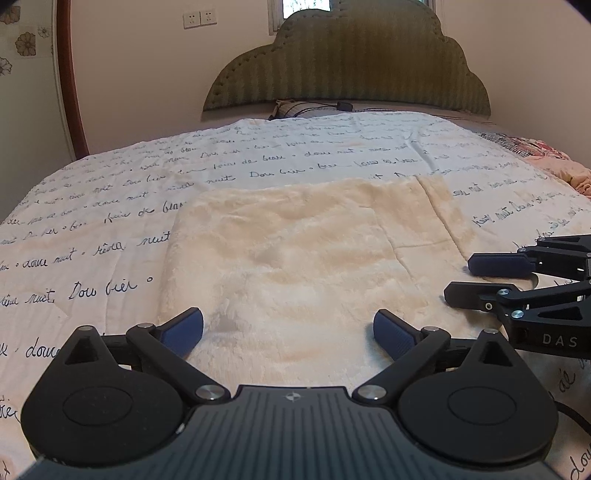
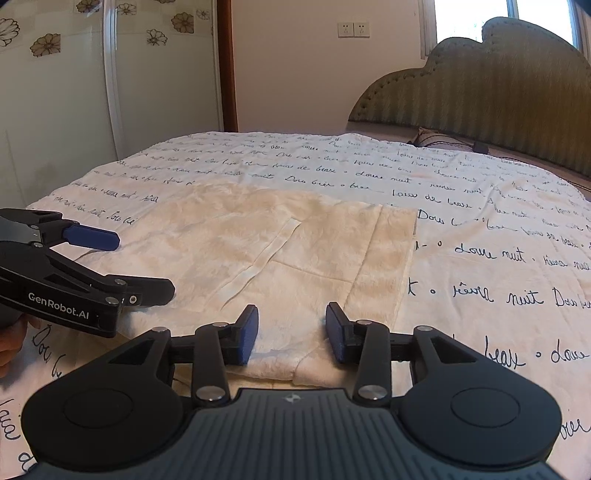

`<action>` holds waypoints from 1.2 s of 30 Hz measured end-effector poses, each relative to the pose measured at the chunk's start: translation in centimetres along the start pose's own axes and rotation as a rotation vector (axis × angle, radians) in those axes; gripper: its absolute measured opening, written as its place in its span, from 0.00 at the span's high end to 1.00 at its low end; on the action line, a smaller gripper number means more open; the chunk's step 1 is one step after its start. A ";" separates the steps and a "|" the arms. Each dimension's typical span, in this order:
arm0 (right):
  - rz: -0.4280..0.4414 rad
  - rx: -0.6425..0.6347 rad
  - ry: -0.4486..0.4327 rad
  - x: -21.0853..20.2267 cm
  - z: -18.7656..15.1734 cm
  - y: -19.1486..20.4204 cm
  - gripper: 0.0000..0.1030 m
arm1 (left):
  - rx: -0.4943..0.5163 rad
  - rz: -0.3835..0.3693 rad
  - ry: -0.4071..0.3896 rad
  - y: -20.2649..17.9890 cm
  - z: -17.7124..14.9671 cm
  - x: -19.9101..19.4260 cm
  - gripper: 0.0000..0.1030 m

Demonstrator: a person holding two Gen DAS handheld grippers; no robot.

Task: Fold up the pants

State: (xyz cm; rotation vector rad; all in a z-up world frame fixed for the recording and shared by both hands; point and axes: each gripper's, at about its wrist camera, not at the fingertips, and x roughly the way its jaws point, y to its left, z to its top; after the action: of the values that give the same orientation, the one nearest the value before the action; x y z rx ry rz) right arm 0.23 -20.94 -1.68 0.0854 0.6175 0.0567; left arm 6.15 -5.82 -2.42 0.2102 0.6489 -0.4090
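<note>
So the left tongs [image 1: 288,330] are spread wide with nothing between the blue pads, just hovering over the near edge of the pants [image 1: 306,266]. The right tongs [image 2: 291,332] sit only partway apart, pads either side of a bit of the fuzzy fabric at the near edge but not pinching it. The two tongs are close beside each other, each poking into the other's camera view from the side. The cream, plush pants are folded into a flat, roughly rectangular stack that runs forward from both sets of tongs, with a seam line showing ahead of the right ones. Under it all is a bed with a white quilt [image 2: 480,258] covered in cursive script. Further out there's a green scalloped headboard [image 1: 347,62], a pillow [image 1: 295,109] at its foot, wall sockets [image 2: 353,29], a floral wardrobe door [image 2: 55,92] off to the left and a window [image 2: 469,18] behind.
</note>
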 end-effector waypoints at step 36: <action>0.212 0.493 -0.054 -5.5 -3.0 -6.6 0.42 | 0.298 -0.052 -0.072 2.8 -4.6 -7.4 0.01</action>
State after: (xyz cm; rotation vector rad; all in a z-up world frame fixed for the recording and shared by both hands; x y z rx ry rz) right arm -5.78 -27.73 -1.62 0.6282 0.5559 0.1054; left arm -0.49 0.42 -1.19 0.4606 0.5210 -0.5608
